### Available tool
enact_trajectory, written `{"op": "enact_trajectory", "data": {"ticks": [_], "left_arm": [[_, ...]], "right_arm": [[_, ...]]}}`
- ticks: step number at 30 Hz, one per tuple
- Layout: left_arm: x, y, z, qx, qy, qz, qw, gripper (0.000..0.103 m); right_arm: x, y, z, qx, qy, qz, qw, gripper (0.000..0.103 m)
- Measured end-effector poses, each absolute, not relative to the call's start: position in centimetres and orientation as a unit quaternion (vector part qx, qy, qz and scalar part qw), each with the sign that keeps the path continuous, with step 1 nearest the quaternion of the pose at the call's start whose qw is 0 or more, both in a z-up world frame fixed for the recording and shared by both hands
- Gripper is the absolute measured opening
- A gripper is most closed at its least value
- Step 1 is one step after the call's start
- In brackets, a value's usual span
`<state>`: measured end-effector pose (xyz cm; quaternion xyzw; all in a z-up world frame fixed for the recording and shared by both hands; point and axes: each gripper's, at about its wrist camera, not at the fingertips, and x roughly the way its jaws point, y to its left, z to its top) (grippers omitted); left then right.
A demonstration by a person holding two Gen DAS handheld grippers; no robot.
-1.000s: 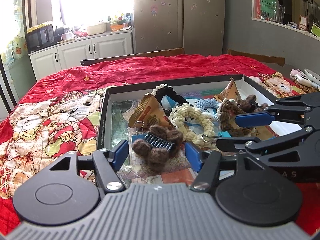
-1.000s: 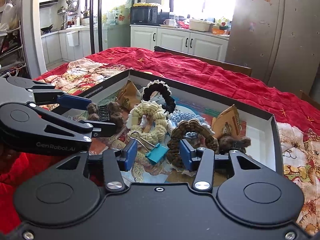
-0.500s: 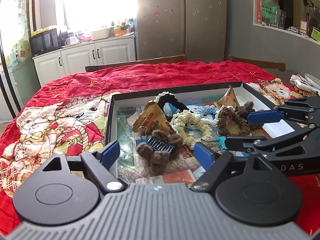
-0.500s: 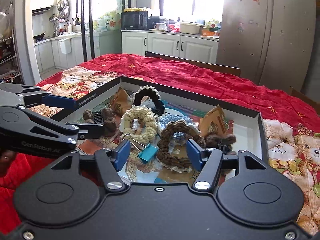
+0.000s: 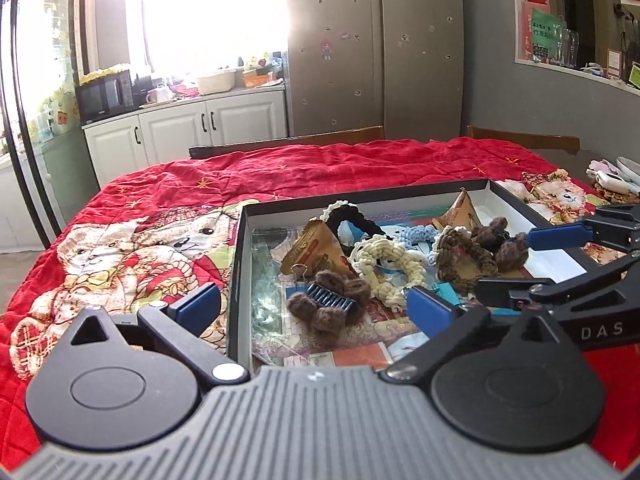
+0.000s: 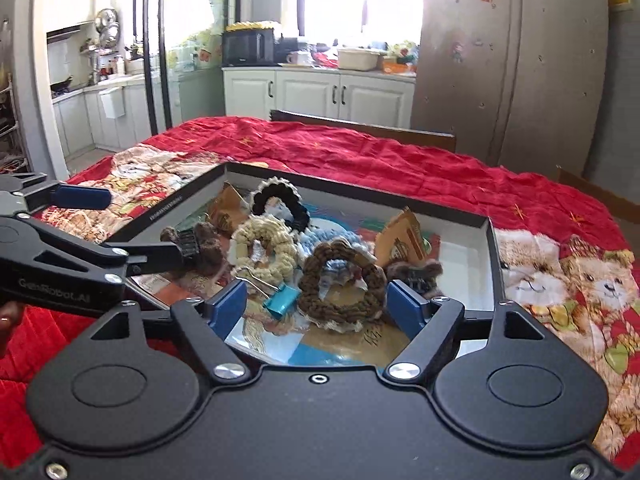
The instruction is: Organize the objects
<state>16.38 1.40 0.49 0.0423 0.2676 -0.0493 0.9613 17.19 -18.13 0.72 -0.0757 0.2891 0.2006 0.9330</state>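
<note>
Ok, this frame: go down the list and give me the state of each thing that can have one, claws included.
Left claw: open, empty, has just been opening.
Right claw: open, empty, has just been opening.
Box: lidless, holding the clutter.
Brown furry hair clip: lying in the box, ungripped.
Teal binder clip: lying in the box, handles folded back.
Brown braided ring: resting in the pile.
Cream braided ring: resting in the pile.

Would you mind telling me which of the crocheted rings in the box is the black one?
It is the black crocheted ring with a cream edge, propped up towards the back of the box; the others are cream, light blue and brown.
</note>
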Motion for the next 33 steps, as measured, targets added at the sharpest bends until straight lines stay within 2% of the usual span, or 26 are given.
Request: {"op": "enact_trajectory", "data": {"ticks": [22, 33], "left_arm": [[11.4, 1.2, 1.7, 0.036, 0.278, -0.018, 0.96, 0.103], [8.0, 1.4, 2.4, 0.03, 0.289, -0.006, 0.957, 0.103]], "right_arm": [[12.3, -19.7, 2.0, -0.081, 0.298, 0.142, 0.941, 0.084], [7.7, -19.9, 3.6, -0.101, 0.283, 0.149, 0.942, 0.093]]}}
